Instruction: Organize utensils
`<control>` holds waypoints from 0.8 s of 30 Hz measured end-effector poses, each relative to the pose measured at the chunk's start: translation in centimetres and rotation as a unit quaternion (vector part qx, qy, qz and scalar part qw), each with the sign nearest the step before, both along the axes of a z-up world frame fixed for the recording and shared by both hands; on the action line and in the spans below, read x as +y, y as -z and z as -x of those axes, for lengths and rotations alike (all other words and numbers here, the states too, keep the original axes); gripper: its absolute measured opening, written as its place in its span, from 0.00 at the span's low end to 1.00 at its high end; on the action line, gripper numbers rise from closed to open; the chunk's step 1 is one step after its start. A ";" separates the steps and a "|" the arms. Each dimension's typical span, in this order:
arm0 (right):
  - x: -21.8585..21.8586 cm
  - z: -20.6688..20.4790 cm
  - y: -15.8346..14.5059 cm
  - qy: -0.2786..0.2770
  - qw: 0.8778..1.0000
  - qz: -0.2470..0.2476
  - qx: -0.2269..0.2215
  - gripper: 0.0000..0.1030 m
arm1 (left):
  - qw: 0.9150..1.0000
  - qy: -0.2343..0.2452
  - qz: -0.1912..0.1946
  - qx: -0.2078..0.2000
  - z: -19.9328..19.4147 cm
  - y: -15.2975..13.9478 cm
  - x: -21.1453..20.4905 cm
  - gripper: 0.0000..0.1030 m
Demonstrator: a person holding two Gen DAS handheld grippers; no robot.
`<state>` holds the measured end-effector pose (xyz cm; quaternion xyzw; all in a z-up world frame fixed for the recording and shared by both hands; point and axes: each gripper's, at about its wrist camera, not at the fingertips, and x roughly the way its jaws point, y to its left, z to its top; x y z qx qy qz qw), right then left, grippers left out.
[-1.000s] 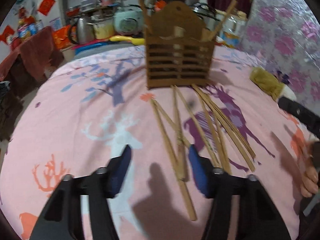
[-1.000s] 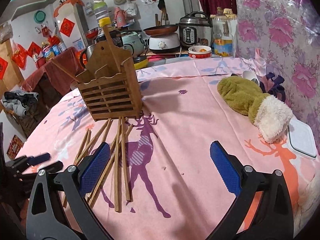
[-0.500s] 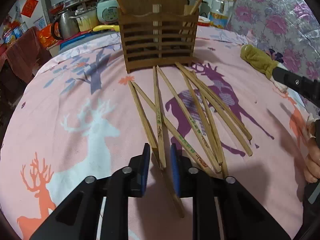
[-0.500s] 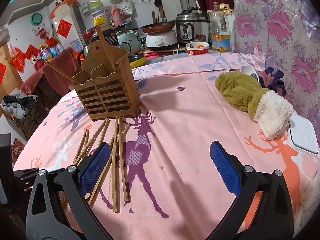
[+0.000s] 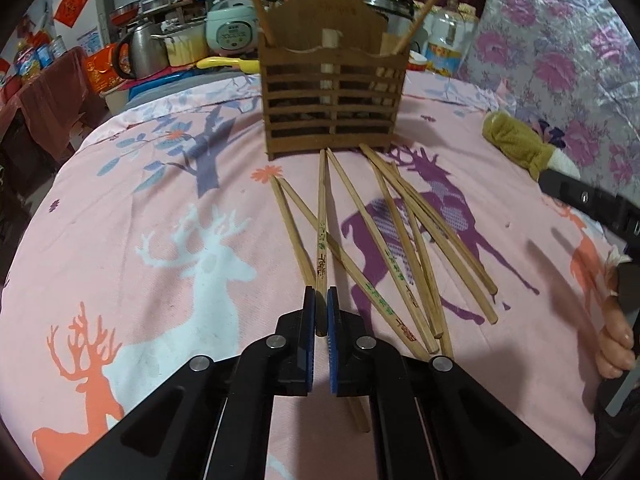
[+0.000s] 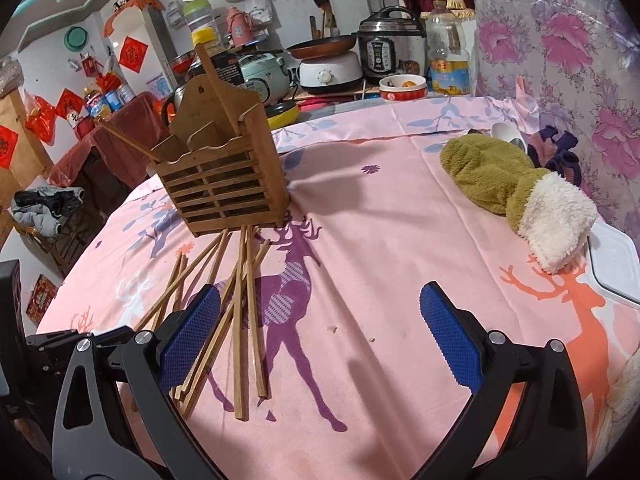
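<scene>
Left claw (image 5: 321,300) clamped on one chopstick (image 5: 321,236), right claw (image 6: 320,336) spread wide above tablecloth (image 6: 380,240), wooden holder (image 6: 224,184) beyond.

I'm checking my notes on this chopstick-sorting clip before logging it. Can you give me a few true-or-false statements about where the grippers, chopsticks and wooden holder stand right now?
1. The left gripper is closed on one chopstick. True.
2. The right gripper holds a chopstick. False: its jaws are wide open and hold nothing.
3. The wooden holder lies tipped on its side. False: it stands upright on the tablecloth.
4. Sticks already stand in the holder. True: two lean out of its top.
5. The green mitten covers the loose chopsticks. False: it lies apart, to their right.
</scene>
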<state>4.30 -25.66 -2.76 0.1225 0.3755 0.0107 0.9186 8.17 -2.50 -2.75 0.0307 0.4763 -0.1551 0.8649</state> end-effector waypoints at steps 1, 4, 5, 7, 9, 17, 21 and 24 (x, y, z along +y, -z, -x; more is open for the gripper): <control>0.0 0.0 0.0 -0.002 1.000 -0.002 0.002 0.93 | 1.000 -0.008 0.003 -0.005 0.0 -0.3 0.4 0.06; 0.1 0.1 0.2 -0.012 1.000 -0.012 0.008 0.90 | 0.999 -0.031 0.018 -0.011 0.1 -1.0 1.8 0.06; 0.3 0.2 0.3 -0.021 0.999 -0.021 0.014 0.86 | 0.999 -0.039 0.023 -0.013 0.2 -1.2 2.3 0.06; 0.5 0.3 0.7 -0.035 0.999 -0.031 0.024 0.80 | 0.998 -0.050 0.031 -0.016 0.5 -1.5 3.1 0.06; 1.1 0.4 1.2 -0.050 0.998 -0.032 0.037 0.72 | 0.998 -0.058 0.034 -0.022 0.8 -1.8 3.7 0.06; 3.5 1.8 2.7 -0.098 0.993 -0.010 0.071 0.43 | 0.997 -0.067 0.034 -0.027 1.0 -2.0 4.1 0.06; 4.2 2.1 3.1 -0.111 0.990 0.003 0.081 0.35 | 0.997 -0.069 0.036 -0.026 0.9 -2.0 4.3 0.06; 4.3 1.8 3.5 -0.113 0.989 0.007 0.090 0.32 | 0.997 -0.070 0.036 -0.024 0.8 -1.9 4.4 0.06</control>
